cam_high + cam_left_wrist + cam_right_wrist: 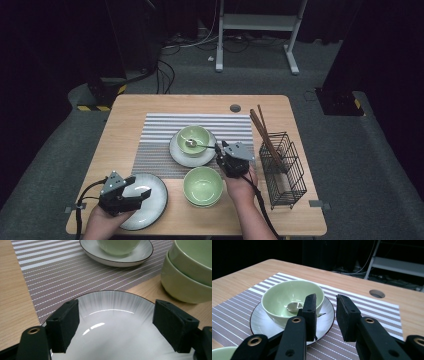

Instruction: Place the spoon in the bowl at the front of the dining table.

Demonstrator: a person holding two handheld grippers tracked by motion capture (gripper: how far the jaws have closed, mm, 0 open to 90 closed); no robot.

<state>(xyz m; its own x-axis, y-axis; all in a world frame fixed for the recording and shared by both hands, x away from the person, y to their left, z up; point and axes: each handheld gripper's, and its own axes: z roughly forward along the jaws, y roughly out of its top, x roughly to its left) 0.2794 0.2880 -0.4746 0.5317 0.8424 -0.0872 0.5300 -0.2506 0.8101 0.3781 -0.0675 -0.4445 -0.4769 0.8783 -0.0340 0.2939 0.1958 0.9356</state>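
A green bowl stands on a white plate on the striped placemat. A metal spoon lies in it, its handle reaching over the rim toward my right gripper. That gripper is open; the handle's end shows by the inner face of its left jaw and is not pinched. My left gripper hovers wide open over a second white plate at the front left.
Stacked green bowls sit at the front centre, between the two hands. At the right edge stands a black wire basket holding chopsticks. The placemat covers the table's middle. A cable hole lies behind it.
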